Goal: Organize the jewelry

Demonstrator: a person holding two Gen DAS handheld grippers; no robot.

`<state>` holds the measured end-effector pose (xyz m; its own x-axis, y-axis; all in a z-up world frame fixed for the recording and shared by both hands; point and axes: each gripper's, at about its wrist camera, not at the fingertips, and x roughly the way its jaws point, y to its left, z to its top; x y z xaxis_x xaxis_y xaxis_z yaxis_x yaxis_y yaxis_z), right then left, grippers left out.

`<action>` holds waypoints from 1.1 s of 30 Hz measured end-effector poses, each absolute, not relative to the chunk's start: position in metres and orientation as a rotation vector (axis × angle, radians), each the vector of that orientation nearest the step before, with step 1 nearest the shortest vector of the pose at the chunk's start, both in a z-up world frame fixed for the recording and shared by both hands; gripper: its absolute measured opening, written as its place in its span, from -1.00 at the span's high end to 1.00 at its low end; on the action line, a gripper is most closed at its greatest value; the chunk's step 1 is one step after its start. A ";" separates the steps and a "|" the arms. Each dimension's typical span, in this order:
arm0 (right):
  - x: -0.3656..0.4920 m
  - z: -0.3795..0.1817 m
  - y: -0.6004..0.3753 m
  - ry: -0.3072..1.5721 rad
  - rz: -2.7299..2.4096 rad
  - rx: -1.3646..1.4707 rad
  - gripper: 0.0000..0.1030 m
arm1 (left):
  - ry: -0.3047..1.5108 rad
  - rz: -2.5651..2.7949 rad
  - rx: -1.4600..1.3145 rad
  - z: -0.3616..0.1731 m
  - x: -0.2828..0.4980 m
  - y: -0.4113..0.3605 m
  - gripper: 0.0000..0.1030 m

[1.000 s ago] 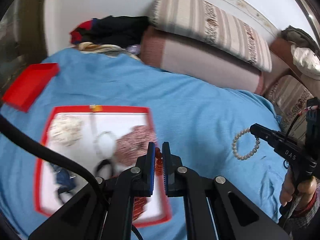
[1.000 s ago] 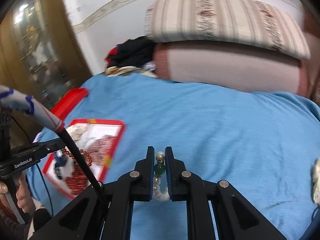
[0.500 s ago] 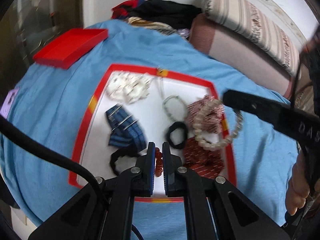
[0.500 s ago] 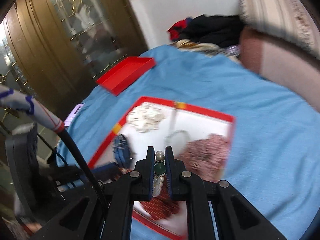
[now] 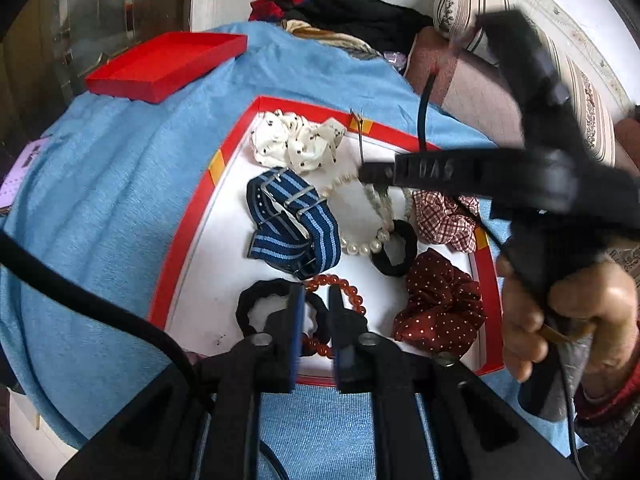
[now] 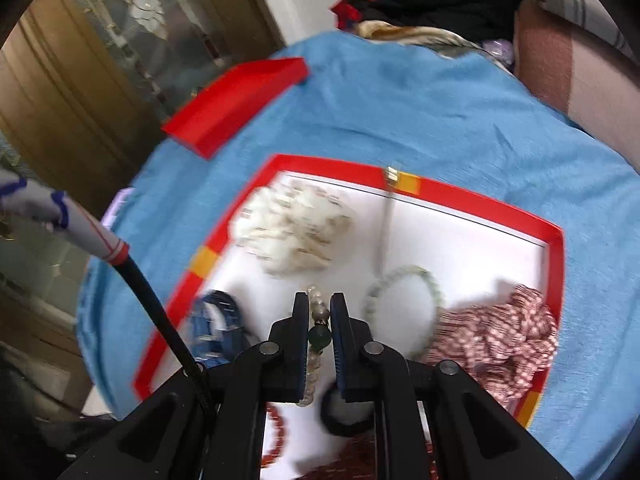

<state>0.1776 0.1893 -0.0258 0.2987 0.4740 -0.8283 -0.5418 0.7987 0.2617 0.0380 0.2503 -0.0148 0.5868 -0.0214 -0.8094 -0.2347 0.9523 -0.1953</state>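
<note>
Pearl bracelet pinched in right gripper over tray; left gripper parted, straddling red bead bracelet

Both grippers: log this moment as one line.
left gripper: open over red bead bracelet | right gripper: shut on pearl bracelet | both above red-rimmed tray | pearl bracelet not yet released

Left tongs parted, low and forward; right tongs nipped together, right hand gripping the handle.
</note>
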 end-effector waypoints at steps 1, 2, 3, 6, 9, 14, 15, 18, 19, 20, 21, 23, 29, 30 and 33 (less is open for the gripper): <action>0.179 -0.028 0.186 1.077 0.663 -0.080 0.70 | 0.928 0.130 -0.297 -0.012 0.036 0.249 0.46; 0.179 -0.028 0.181 1.080 0.658 -0.079 0.52 | 0.915 0.135 -0.299 -0.009 0.033 0.248 0.26; 0.179 -0.026 0.177 1.076 0.655 -0.075 0.42 | 0.904 0.138 -0.297 -0.006 0.031 0.247 0.22; 0.172 -0.007 0.159 1.014 0.641 -0.055 0.11 | 0.873 0.159 -0.258 0.006 0.025 0.239 0.07; 0.151 0.016 0.138 0.946 0.610 -0.082 0.01 | 0.821 0.211 -0.208 0.022 0.015 0.233 -0.25; 0.100 0.031 0.102 0.860 0.497 -0.144 -0.31 | 0.618 0.425 -0.052 0.060 -0.020 0.221 -0.80; 0.091 0.031 0.095 0.861 0.477 -0.139 -0.33 | 0.584 0.457 -0.022 0.066 -0.028 0.217 -0.89; 0.061 0.023 0.073 0.898 0.421 -0.100 -0.36 | 0.538 0.493 0.036 0.080 -0.044 0.207 -0.92; 0.055 0.021 0.067 0.906 0.406 -0.098 -0.36 | 0.534 0.490 0.040 0.084 -0.049 0.203 -0.92; 0.049 0.020 0.064 0.909 0.392 -0.097 -0.37 | 0.529 0.486 0.036 0.086 -0.052 0.201 -0.92; 0.042 0.018 0.061 0.911 0.379 -0.099 -0.38 | 0.521 0.489 0.029 0.088 -0.056 0.200 -0.92; 0.027 0.017 0.056 0.912 0.356 -0.105 -0.46 | 0.499 0.512 0.026 0.092 -0.066 0.195 -0.92; -0.005 0.014 0.062 0.877 0.335 -0.173 -0.54 | 0.510 0.546 -0.014 0.092 -0.085 0.191 -0.94; -0.008 0.013 0.063 0.876 0.333 -0.179 -0.54 | 0.514 0.545 -0.021 0.091 -0.087 0.192 -0.94; -0.013 0.011 0.065 0.878 0.335 -0.187 -0.55 | 0.549 0.533 -0.063 0.086 -0.092 0.196 -0.94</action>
